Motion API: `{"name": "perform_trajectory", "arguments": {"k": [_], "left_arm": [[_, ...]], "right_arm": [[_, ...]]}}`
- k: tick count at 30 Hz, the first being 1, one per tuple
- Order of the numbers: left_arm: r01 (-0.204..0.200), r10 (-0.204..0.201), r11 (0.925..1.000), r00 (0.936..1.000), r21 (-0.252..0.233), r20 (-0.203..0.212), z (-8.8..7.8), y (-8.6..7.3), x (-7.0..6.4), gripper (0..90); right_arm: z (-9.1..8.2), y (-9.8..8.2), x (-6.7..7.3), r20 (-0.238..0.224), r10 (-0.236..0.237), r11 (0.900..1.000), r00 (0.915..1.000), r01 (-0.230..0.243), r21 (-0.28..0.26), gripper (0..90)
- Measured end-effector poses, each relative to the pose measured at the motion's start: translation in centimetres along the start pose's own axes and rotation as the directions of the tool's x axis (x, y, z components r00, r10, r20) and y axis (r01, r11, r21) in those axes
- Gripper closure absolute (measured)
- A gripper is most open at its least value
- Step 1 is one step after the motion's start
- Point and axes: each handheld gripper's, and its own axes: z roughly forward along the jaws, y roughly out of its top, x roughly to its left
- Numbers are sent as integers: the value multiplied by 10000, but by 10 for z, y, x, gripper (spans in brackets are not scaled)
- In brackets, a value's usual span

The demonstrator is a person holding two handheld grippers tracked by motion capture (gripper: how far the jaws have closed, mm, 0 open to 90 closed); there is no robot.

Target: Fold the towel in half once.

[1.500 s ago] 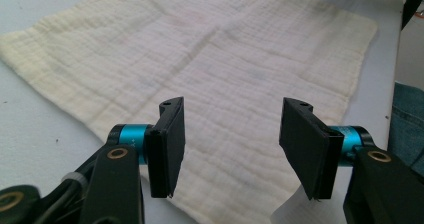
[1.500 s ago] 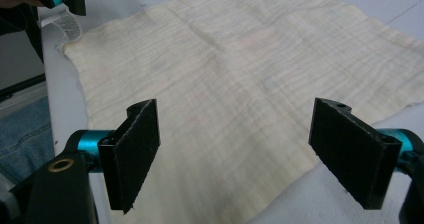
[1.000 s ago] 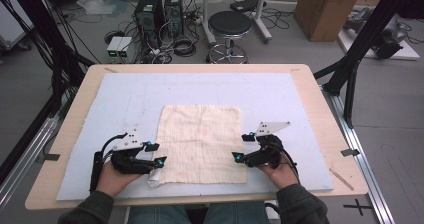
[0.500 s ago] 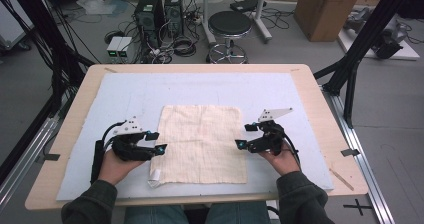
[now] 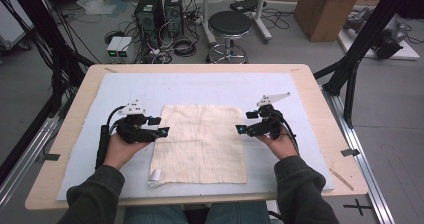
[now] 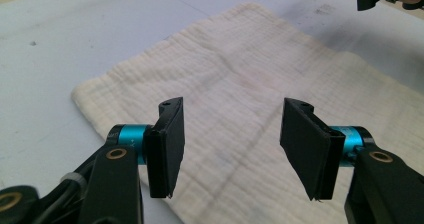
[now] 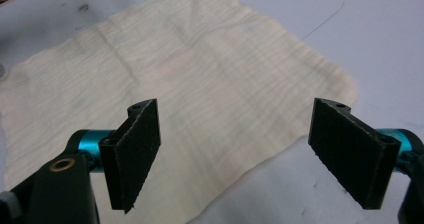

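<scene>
- Between the left hand-held gripper (image 5: 161, 126) and the right hand-held gripper (image 5: 243, 122), the cream cloth (image 5: 200, 143) is lying flat on the desk (image 5: 75, 114).
- Both are hovering at its side edges, jaws spread, pinching nothing.
- Judging by this, a fold is being set up; next, each needs lowering onto a far corner.
- Forearms are angling inward, wrists level.

- The cloth (image 5: 200, 144) is cream woven fabric, matt, with a crinkled, faintly gridded weave.
- The mat (image 5: 210, 86) beneath it is pale blue-grey, smooth and matt, lightly scuffed.
- The table (image 5: 75, 114) edge looks like light, smooth wood.
- The left gripper (image 6: 230, 144) and right gripper (image 7: 235, 154) have matt black, rough-edged pads on glossy teal metal fittings.
- Near sleeves (image 5: 95, 196) are dark, soft cloth.
</scene>
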Motion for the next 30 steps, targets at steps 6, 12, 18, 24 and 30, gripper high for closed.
{"name": "perform_trajectory", "arguments": {"k": [6,12,18,24,30], "left_arm": [[342,-348,9993,9983,-141,-462,6,14,18,445],[800,-815,9966,9910,-182,-1062,17,22,37,454],[1092,-1122,9936,9828,-287,-1468,32,21,49,487],[1311,-1266,9913,9741,120,-1872,51,12,59,506],[1709,-1586,9847,9596,338,-2322,64,4,67,527]], "right_arm": [[5,19,-12,151,113,9999,9998,-113,5,213],[13,31,-22,425,211,9997,9989,-205,-147,265],[24,26,-37,846,517,9985,9951,-530,135,332],[36,23,-46,1199,880,9956,9889,-911,203,396],[49,17,-54,1728,1157,9903,9781,-1271,564,467]]}}
